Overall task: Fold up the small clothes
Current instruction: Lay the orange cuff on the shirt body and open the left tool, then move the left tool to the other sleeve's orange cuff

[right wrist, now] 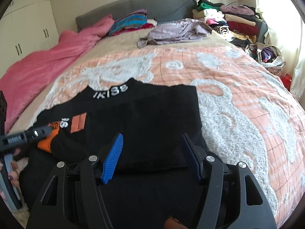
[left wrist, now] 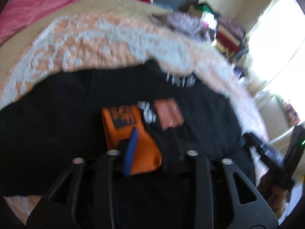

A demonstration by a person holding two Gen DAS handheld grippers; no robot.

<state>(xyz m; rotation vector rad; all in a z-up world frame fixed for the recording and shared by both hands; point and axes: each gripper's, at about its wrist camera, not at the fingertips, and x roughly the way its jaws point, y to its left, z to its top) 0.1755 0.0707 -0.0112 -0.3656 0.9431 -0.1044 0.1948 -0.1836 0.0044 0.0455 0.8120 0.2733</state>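
A black top (right wrist: 144,118) with white collar lettering and orange patches lies on the bed, its right side folded over. In the blurred left wrist view it fills the middle (left wrist: 76,114). My left gripper (left wrist: 146,152) is shut on the top's orange-and-black sleeve (left wrist: 141,148), pinched between its blue pads. It also shows at the left edge of the right wrist view (right wrist: 28,133), holding that sleeve over the top. My right gripper (right wrist: 152,152) is open and empty just above the top's near hem.
The top lies on a peach and white bedspread (right wrist: 238,99). A pink blanket (right wrist: 42,64) lies along the left. A crumpled lilac garment (right wrist: 177,30) and stacked clothes (right wrist: 228,21) sit at the far end. A laundry bag (right wrist: 266,55) sits off the right side.
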